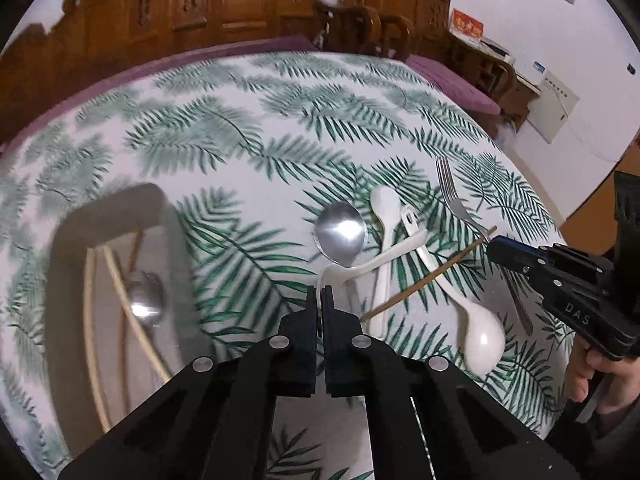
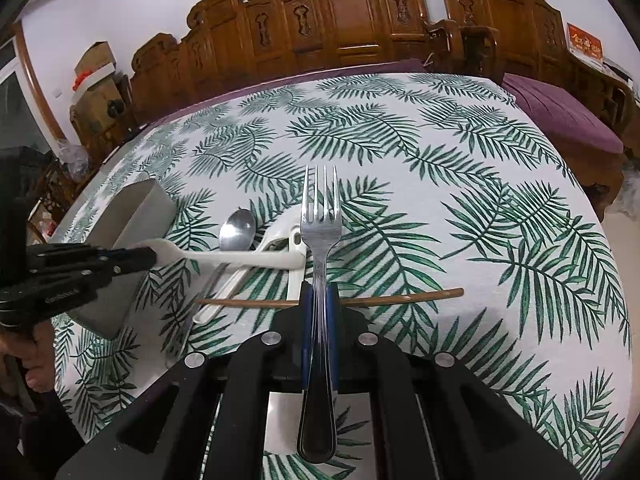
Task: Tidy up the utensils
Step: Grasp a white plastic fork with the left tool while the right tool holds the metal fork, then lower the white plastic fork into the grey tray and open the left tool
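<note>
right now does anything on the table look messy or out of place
Yes. Beside the grey holder, the loose utensils lie in a crossed heap: white spoons overlap at angles, and a lone brown chopstick lies slanted across them, apart from the chopsticks in the holder. Nothing looks spilled or broken.

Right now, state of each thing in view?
left hand-held gripper: shut on white spoon
right hand-held gripper: shut on fork, tines forward
grey bin: holds chopsticks, one metal spoon
metal spoon: on cloth, bowl up
brown chopstick: loose, across white spoons
</note>
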Available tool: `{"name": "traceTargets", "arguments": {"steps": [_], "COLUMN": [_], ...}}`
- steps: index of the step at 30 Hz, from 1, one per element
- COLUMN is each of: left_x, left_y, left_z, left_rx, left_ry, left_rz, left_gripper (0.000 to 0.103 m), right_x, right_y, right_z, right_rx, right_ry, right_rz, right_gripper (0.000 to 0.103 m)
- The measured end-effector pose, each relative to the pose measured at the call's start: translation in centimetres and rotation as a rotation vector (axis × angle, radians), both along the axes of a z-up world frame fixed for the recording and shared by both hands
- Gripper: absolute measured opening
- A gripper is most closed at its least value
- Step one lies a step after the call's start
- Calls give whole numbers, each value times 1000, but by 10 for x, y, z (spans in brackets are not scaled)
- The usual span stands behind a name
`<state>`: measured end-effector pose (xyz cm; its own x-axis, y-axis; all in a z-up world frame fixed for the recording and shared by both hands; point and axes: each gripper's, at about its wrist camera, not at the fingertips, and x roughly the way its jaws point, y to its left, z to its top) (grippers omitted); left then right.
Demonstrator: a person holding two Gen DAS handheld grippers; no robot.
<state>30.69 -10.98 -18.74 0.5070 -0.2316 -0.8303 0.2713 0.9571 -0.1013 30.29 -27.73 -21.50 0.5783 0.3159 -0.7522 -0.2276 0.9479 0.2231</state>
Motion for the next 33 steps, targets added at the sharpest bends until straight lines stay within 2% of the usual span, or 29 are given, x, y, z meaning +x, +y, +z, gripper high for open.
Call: {"name": "traceTargets", "arguments": {"steps": [13, 20, 27, 33], "left_x": [-33, -42, -43, -36], "left_y": [42, 79, 112, 126], "left_z": [37, 53, 54, 40], "left_rx": [63, 89, 133, 185], "left_ry": [-128, -166, -173, -149], "left_rz": [83, 171, 255, 302], "left_gripper": [1, 1, 1, 2], "right_x": [-8, -11, -14, -16], "right_y": [25, 39, 45, 50], "right_z": [3, 5, 5, 7], "right_rx": [-22, -33, -31, -23], "right_ry": [-10, -16, -17, -20], "right_rz": [52, 88, 103, 111], "right_gripper": [9, 9, 9, 9]}}
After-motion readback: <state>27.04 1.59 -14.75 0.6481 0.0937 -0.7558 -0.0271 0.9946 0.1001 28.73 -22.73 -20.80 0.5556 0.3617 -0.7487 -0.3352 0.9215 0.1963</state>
